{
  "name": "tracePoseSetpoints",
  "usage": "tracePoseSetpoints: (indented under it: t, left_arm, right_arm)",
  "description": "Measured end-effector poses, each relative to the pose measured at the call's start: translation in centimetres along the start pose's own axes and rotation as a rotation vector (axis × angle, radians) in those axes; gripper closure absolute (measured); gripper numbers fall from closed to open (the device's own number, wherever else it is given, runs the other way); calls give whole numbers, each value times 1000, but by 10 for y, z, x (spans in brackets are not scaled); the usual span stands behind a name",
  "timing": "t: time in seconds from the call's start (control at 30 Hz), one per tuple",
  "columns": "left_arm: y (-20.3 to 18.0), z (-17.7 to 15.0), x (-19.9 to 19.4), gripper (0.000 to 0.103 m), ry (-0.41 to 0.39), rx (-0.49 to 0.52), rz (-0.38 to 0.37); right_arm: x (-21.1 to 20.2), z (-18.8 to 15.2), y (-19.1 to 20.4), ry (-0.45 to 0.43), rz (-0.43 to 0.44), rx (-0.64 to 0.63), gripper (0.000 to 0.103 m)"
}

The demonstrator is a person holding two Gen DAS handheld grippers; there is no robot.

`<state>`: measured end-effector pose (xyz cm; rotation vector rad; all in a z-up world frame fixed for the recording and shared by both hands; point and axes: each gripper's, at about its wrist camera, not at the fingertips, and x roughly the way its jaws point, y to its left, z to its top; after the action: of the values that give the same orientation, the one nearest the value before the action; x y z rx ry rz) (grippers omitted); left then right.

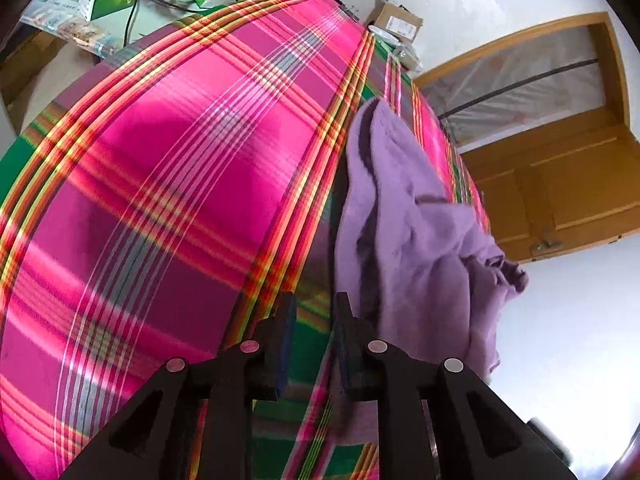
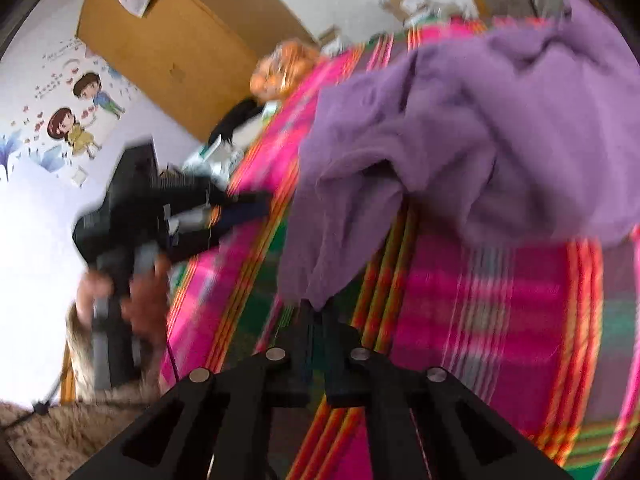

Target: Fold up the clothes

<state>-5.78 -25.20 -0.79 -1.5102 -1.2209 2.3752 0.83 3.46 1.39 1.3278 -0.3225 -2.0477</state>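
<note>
Pinching what seems a corner of the purple garment point(image 2: 460, 152), the right hand-held gripper point(image 2: 318, 320) is lifting it off the plaid desk point(image 1: 180, 180) while the left hand-held gripper point(image 1: 314, 312) is hovering empty, jaws apart.

Left gripper point(image 1: 314, 312): jaws held slightly parted, nothing between them.
Right gripper point(image 2: 318, 320): jaws closed on purple garment point(image 2: 460, 140).

Motion blur smeared the left gripper point(image 2: 256, 204) and the hand point(image 2: 132, 296) holding it, while the purple garment point(image 2: 460, 152) ran off the right edge
</note>
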Motion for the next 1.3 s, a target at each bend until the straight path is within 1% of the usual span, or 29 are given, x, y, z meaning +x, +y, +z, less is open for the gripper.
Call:
tracePoseSetpoints:
  t: [0.1, 0.23, 0.33, 0.4, 0.43, 0.53, 0.6, 0.63, 0.7, 0.73, 0.83, 0.87, 0.97, 1.0, 1.03, 1.07, 1.2, 1.23, 1.3]
  left_arm:
    - [-6, 10, 7, 85, -3, 4, -1]
    - [-15, 22, -1, 85, -47, 25, -14]
    - [-31, 36, 6, 85, -49, 60, -30]
    - [-36, 41, 11, 84, -30, 77, -48]
    - [-37, 43, 15, 76, -13, 82, -46]
    - [-41, 48, 27, 76, 40, 95, -37]
    - [-44, 52, 35, 73, 76, 104, -32]
    - [-45, 53, 37, 73, 75, 107, -10]
    - [-47, 54, 40, 73, 48, 126, 33]
    - [-47, 54, 42, 73, 57, 127, 26]
    - [-45, 57, 53, 73, 125, 102, -39]
    - [-45, 58, 58, 73, 130, 93, -38]
    - [-44, 61, 64, 73, 124, 80, -48]
    - [-46, 61, 65, 80, 118, 82, -44]
    - [-46, 62, 64, 91, 107, 86, -35]
    - [-47, 62, 61, 96, 88, 93, -31]
    - [-55, 63, 44, 97, 0, 122, -33]
    - [-57, 63, 39, 98, -22, 130, -33]
    - [-54, 66, 32, 98, -64, 135, -16]
  right_arm:
    - [13, -6, -5, 48, -10, 15, 100]
    - [6, -4, -1, 42, -25, -28, 100]
    - [-1, -3, 2, 39, -34, -84, 100]
    - [-2, -4, 2, 36, -40, -103, 100]
    - [1, -3, 1, 41, -42, -97, 100]
    - [9, 0, -2, 50, -41, -83, 100]
    - [10, 0, -4, 52, -39, -77, 100]
    - [10, 1, -5, 52, -38, -75, 100]
    - [11, 1, -7, 54, -36, -71, 100]
    - [12, 2, -8, 55, -35, -68, 100]
    - [15, 2, -10, 59, -28, -64, 100]
    - [15, 2, -9, 58, -29, -66, 100]
    - [15, 2, -7, 52, -34, -76, 100]
    - [15, 2, -6, 50, -38, -82, 100]
    - [15, 2, -5, 47, -42, -88, 100]
    - [15, 2, -3, 46, -39, -95, 100]
    - [13, 1, 7, 33, -11, -129, 101]
    - [13, 2, 10, 32, -2, -137, 103]
    - [15, 1, 14, 38, 12, -150, 103]
